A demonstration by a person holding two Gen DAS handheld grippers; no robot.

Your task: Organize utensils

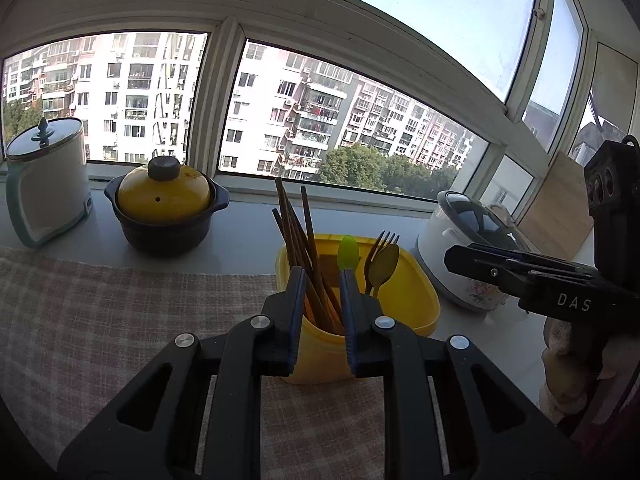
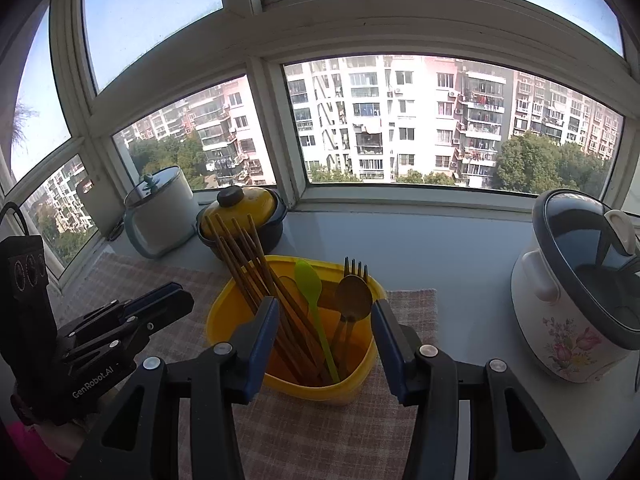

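Observation:
A yellow plastic container (image 1: 404, 304) (image 2: 352, 380) stands on the checked cloth and holds several brown chopsticks (image 1: 298, 236) (image 2: 248, 264), a green spoon (image 1: 347, 252) (image 2: 310, 284), a bronze spoon (image 1: 384, 264) (image 2: 354, 298) and a fork (image 1: 382, 242) (image 2: 355, 266). My left gripper (image 1: 322, 280) is open and empty, just in front of the container's near rim. My right gripper (image 2: 324, 312) is open wide and empty, its fingers on either side of the container's near wall. Each gripper also shows in the other's view, the right (image 1: 476, 258) and the left (image 2: 168, 300).
On the windowsill stand a white electric pot (image 1: 46, 188) (image 2: 160, 212), a yellow-lidded dark casserole (image 1: 164, 208) (image 2: 244, 216) and a flowered rice cooker (image 1: 468, 256) (image 2: 576, 288). A wooden board (image 1: 556, 208) leans at the right. The checked cloth (image 1: 100, 312) (image 2: 320, 432) covers the counter.

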